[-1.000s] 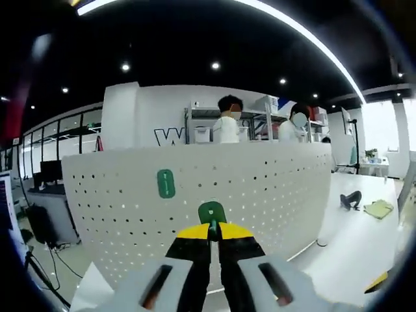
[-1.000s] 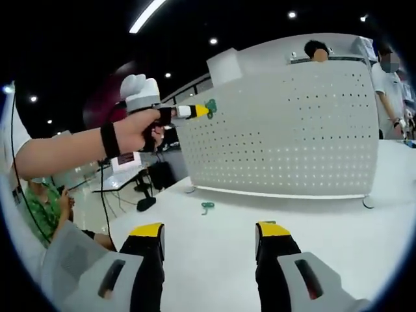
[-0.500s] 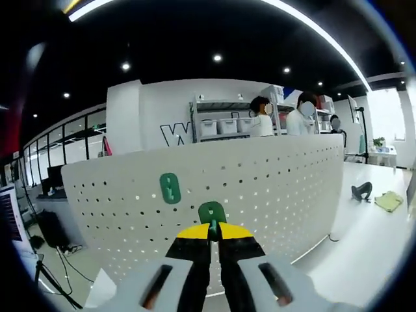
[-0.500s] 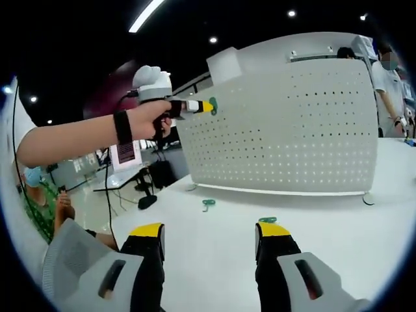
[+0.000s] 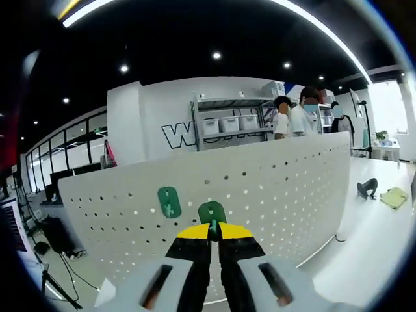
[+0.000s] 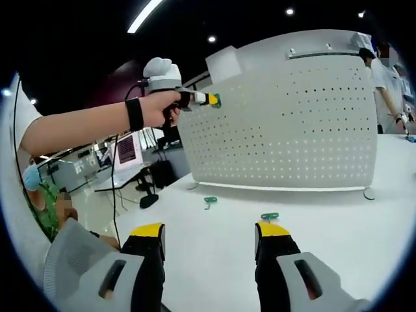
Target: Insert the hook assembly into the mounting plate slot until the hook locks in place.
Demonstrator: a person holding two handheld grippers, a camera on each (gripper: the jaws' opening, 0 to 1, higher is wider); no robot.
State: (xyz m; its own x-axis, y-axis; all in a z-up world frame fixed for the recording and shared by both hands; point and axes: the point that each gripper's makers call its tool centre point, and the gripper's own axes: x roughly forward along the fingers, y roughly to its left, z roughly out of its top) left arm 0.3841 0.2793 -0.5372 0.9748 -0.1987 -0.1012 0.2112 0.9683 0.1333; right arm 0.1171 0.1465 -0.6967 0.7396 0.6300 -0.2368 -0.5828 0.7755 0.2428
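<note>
In the left gripper view my left gripper [image 5: 212, 231] is shut on a green hook [image 5: 212, 212], held right at the white pegboard mounting plate [image 5: 273, 188]. Another green hook [image 5: 169, 201] hangs on the plate just to the left. In the right gripper view my right gripper [image 6: 211, 235] stands open over the white table with nothing between its jaws. There the left gripper [image 6: 209, 99], held by a person's hand, presses the green hook [image 6: 217, 100] against the upper left of the plate [image 6: 292, 130].
Two loose green hooks [image 6: 209, 201] [image 6: 269, 216] lie on the white table [image 6: 214, 260] in front of the plate. People stand behind the plate by shelves [image 5: 227, 123]. A person sits at the left [image 6: 39, 201]. A dark object [image 5: 367, 188] and a yellow cloth [image 5: 394, 197] lie at right.
The left gripper with its hook has moved in toward the plate, now touching its upper left. The right gripper has hardly moved. People behind the plate have shifted.
</note>
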